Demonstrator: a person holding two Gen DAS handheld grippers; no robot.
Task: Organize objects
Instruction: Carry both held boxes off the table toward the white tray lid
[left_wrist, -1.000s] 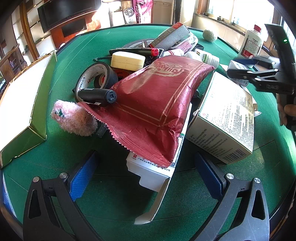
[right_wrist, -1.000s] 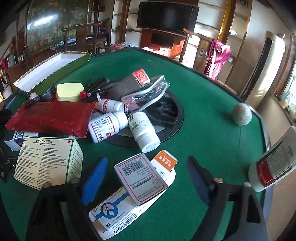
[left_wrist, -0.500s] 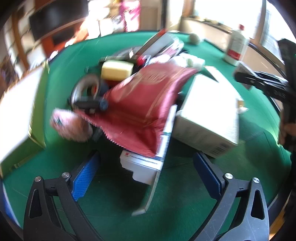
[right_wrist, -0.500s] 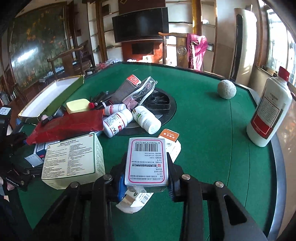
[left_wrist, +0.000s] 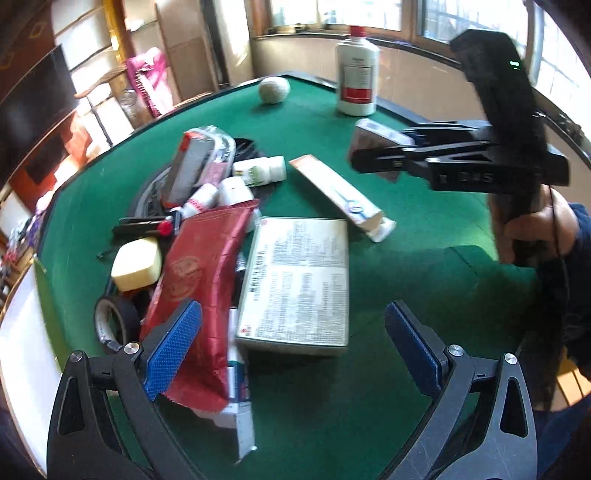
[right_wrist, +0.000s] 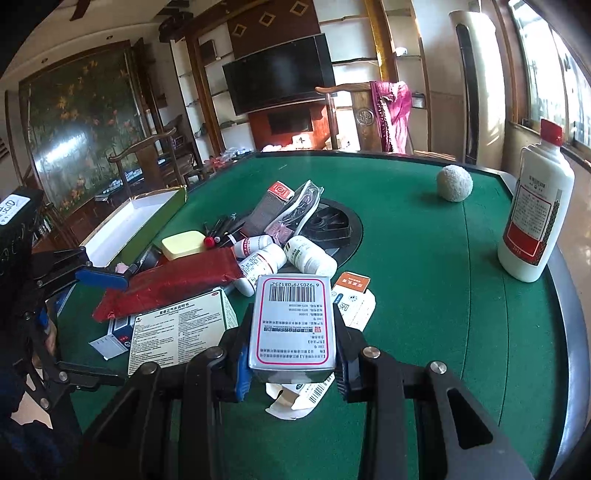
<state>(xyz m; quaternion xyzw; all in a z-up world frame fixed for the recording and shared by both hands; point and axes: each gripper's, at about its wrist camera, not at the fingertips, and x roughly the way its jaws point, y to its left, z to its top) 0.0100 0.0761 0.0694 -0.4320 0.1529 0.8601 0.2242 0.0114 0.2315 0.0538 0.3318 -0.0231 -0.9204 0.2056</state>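
Green felt table (right_wrist: 424, 295) is carrying everything, with a round black recess (right_wrist: 332, 225) sitting at its middle. Open white tray with olive-green sides (right_wrist: 133, 225) is lying at the left edge, well apart from the tall white ceramic bottle with a red cap and red-banded label (right_wrist: 535, 206) standing at the right rim; the label's writing is too small to read. Large pale cardboard box covered in small printed text (left_wrist: 295, 277) is lying flat just beside a crinkled red foil pouch (left_wrist: 199, 280), which is draping over a white and blue carton (left_wrist: 236, 373). Behind these, a yellow soap-like block (right_wrist: 183, 243), a black tape roll (left_wrist: 114, 321), white pill bottles (right_wrist: 310, 256), a grey carton with a red end (right_wrist: 269, 206) and a flattened orange and white carton (right_wrist: 351, 299) are crowding the recess. Rough grey ball (right_wrist: 454, 182) is sitting alone near the far edge.

Right gripper (right_wrist: 291, 373), its jaws having just been closing, is clamping a small silver box with a red-bordered label and barcode (right_wrist: 293, 325) above the felt, in front of the clutter; the barcode digits are reading 6 920579 081252. Left gripper (left_wrist: 291, 350) is hovering with its jaws standing wide above the large box and pouch, gripping nothing.
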